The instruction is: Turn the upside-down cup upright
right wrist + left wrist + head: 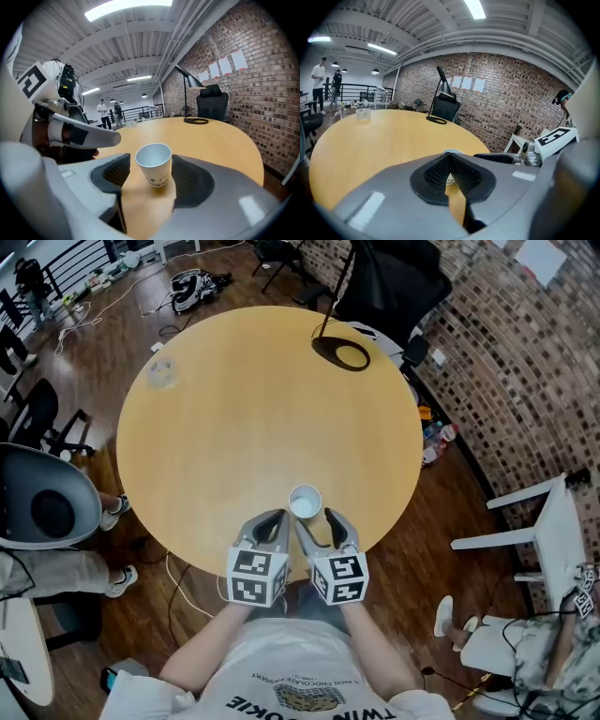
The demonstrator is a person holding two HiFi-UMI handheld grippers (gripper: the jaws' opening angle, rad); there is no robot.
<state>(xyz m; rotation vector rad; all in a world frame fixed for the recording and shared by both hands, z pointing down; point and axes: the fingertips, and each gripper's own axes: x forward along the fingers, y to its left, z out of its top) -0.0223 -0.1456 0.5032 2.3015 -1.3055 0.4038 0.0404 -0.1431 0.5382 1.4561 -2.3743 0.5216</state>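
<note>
My left gripper (451,159) has its fingers pressed together just left of the cup (305,502). The risk I see is that it or my right gripper (317,519) clips the light paper wall in pulling away and tips the cup over, close to the near edge of the table (234,409). The cup stands mouth up on the table between my right fingers (190,180), which are spread wide and not squeezing it, with a gap on its left and its right side close to that pad.
</note>
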